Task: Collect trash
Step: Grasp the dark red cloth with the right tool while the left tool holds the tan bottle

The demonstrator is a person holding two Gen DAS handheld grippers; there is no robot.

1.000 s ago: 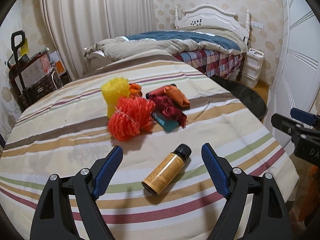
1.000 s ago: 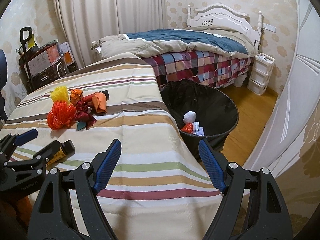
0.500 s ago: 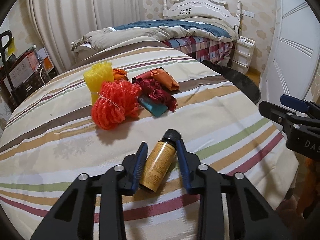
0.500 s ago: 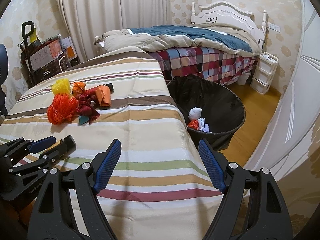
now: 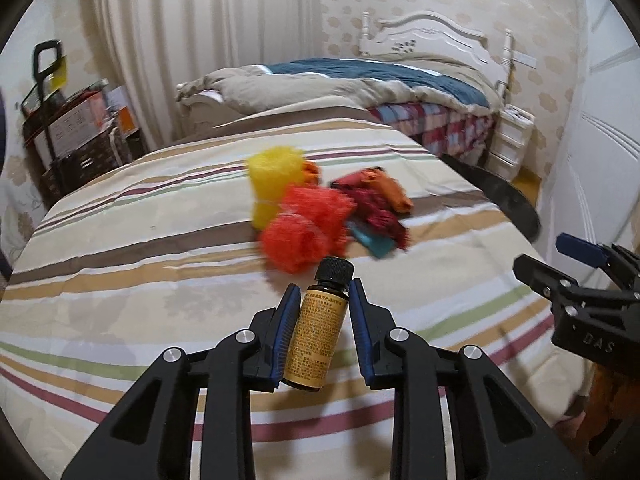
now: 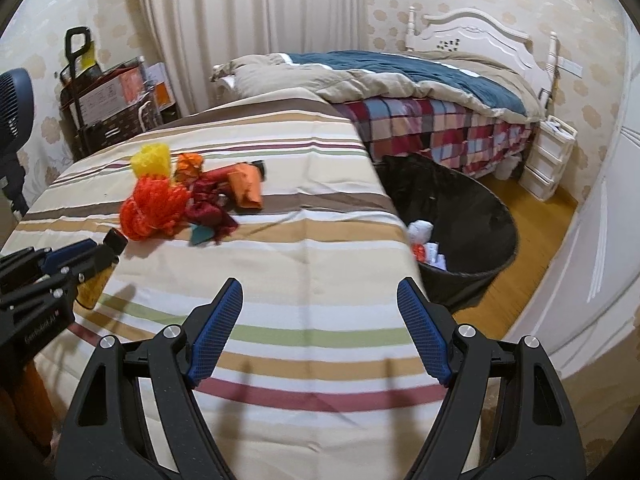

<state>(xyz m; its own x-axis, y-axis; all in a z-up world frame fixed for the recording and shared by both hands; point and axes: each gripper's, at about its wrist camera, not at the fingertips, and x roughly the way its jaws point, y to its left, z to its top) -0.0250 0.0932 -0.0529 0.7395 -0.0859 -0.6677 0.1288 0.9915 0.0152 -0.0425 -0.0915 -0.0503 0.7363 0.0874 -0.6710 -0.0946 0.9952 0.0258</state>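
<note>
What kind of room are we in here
Most likely a home bedroom. A made-up bed with a white headboard stands at the back, curtains cover the far wall, and a table in a striped cloth stands beside a black waste basket.

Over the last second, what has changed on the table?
The left claw closed on the bottle, which had been lying loose on the striped cloth between its open jaws, and now holds it. The right claw stayed open and empty. The pile of nets and wrappers and the bin stayed put.
</note>
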